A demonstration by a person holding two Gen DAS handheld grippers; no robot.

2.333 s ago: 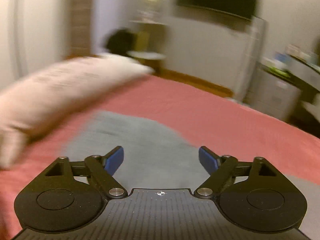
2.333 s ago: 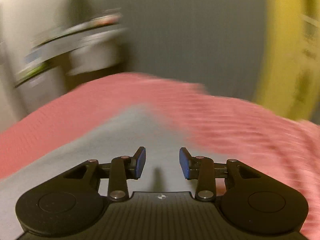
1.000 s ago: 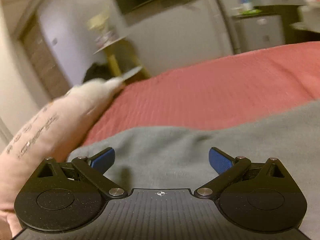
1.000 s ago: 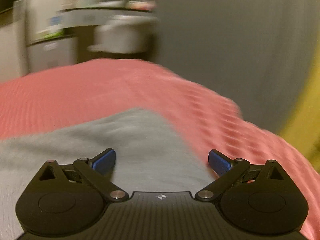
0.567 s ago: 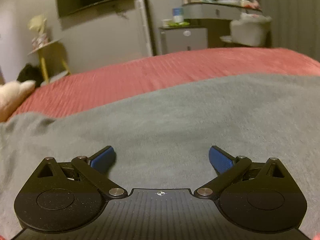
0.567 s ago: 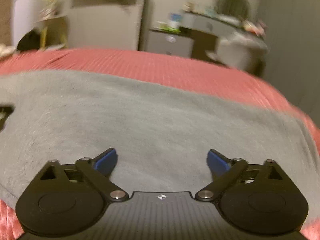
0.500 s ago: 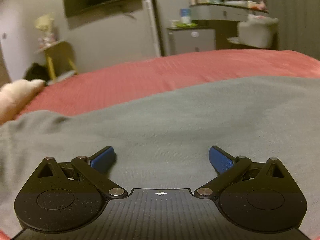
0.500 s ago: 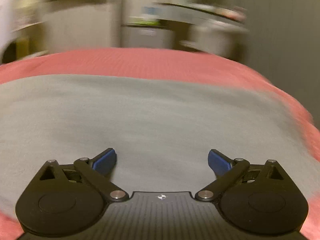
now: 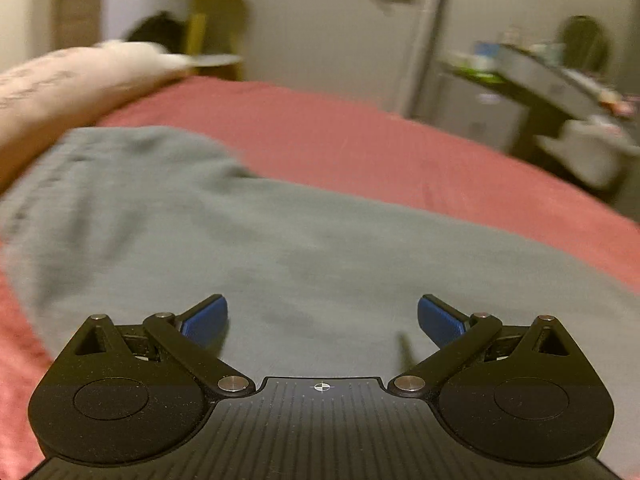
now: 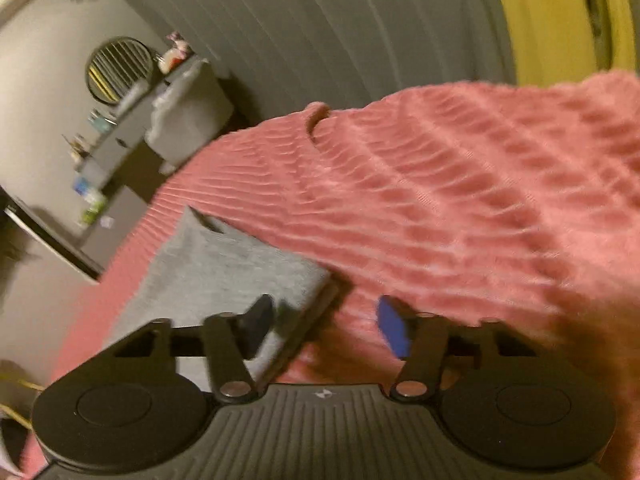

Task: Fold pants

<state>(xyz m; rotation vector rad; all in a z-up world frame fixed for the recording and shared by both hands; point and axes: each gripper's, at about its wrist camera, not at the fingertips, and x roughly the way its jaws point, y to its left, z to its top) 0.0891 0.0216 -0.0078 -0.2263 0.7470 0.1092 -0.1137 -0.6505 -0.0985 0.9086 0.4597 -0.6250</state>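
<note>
- My left gripper [image 9: 322, 318]: jaws spread wide, nothing between the blue pads [image 9: 205, 320]. It sits low over the grey pants [image 9: 248, 240], pointing down at the cloth; I cannot tell whether the tips touch it.
- Ahead and to either side of the left gripper the pants lie spread flat on the red bedspread [image 9: 360, 140]. One end bunches up ahead and to its left, close to a pale pillow [image 9: 72, 84].
- Beyond the bed from the left gripper: a blurred yellow side table [image 9: 208, 20] ahead left, a grey desk [image 9: 560, 80] ahead right.
- My right gripper [image 10: 326, 326]: jaws about half spread and just been closing. The pads do not press on anything; the view is tilted and blurred.
- In the right wrist view, the corner of the pants [image 10: 236, 268] lies just ahead of the right gripper's left finger [image 10: 258, 328], its edge running into the gap. The blue pad of the other finger [image 10: 394, 330] is over bare ribbed bedspread [image 10: 460, 200].
- Far beyond the right gripper, to its left: a cluttered desk with a round mirror [image 10: 119, 70]; ahead, a grey ribbed wall [image 10: 340, 20] and a yellow curtain [image 10: 560, 20].
</note>
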